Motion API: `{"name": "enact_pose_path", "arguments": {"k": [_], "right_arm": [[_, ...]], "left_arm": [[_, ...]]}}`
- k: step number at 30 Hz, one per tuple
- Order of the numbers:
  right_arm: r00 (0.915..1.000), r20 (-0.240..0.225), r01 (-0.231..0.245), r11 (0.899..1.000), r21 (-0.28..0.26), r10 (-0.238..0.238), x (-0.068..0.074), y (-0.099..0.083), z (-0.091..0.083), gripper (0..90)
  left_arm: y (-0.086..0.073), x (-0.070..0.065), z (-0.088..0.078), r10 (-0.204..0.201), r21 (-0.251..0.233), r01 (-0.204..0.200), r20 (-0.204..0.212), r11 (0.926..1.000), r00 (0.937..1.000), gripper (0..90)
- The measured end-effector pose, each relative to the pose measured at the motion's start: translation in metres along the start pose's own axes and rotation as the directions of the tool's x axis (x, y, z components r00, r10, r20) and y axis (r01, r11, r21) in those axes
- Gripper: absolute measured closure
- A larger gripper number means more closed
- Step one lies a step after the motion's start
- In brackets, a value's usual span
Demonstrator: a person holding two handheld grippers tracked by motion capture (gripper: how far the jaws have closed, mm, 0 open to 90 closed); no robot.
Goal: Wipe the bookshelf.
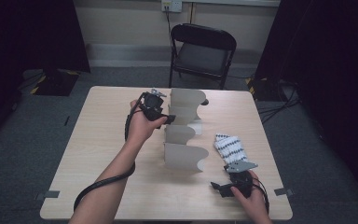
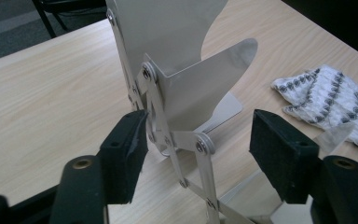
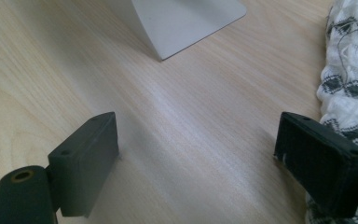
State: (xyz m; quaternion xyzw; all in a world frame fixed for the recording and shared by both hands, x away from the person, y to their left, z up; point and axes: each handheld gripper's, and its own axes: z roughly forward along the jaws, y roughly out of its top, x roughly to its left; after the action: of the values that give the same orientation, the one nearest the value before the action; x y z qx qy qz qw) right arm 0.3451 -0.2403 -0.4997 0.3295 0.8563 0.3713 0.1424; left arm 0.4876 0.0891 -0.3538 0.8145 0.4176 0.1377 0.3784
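- The left gripper is held up at the left side of the expanding metal rack, which stands mid-table as a row of curved plates joined by a scissor linkage. Its jaws are spread around that linkage, and one pad sits right against a riveted bar; whether it presses there is hard to tell, and the other pad stands well clear.
- Risk here: a one-sided squeeze could push the light rack sideways or tip it rather than pinch it, since nothing braces it from the far side. A pad landing on a pivot could also slip off the thin bars.
- The left forearm reaches in diagonally, wrist raised, gripper pointing across toward the rack.
- The patterned cloth lies to the right of the rack, just beside the right gripper.
- That gripper rests low near the table's front right edge, jaws wide apart with nothing between them, aimed at the rack's near plate.
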Motion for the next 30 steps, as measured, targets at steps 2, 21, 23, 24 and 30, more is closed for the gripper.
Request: {"name": "enact_pose_path", "arguments": {"k": [2,21,23,24,30], "right_arm": [[1.0000,0.000,0.001,1.000,0.000,-0.001,0.000,0.000,0.000,12.8],[1.0000,0.000,0.000,1.000,0.000,0.000,0.000,0.000,0.000,12.8],[1.0000,-0.002,0.000,1.000,-0.002,0.000,0.000,0.000,0.000,12.8],[1.0000,0.000,0.000,1.000,0.000,0.000,0.000,0.000,0.000,12.8],[1.0000,-0.002,0.000,1.000,-0.002,0.000,0.000,0.000,0.000,12.8]], "left_arm": [[-0.002,0.000,0.003,-0.012,0.000,0.012,-0.007,0.9999,0.9999,40.5],[-0.005,-0.005,0.018,-0.057,0.058,0.060,-0.054,0.9966,0.9970,75.4],[-0.004,-0.005,0.019,-0.055,0.062,0.059,-0.059,0.9963,0.9967,76.2],[-0.004,-0.006,0.019,-0.057,0.069,0.061,-0.066,0.9958,0.9962,76.6],[0.000,-0.011,0.017,-0.047,0.099,0.061,-0.135,0.9932,0.9898,81.3]]}}
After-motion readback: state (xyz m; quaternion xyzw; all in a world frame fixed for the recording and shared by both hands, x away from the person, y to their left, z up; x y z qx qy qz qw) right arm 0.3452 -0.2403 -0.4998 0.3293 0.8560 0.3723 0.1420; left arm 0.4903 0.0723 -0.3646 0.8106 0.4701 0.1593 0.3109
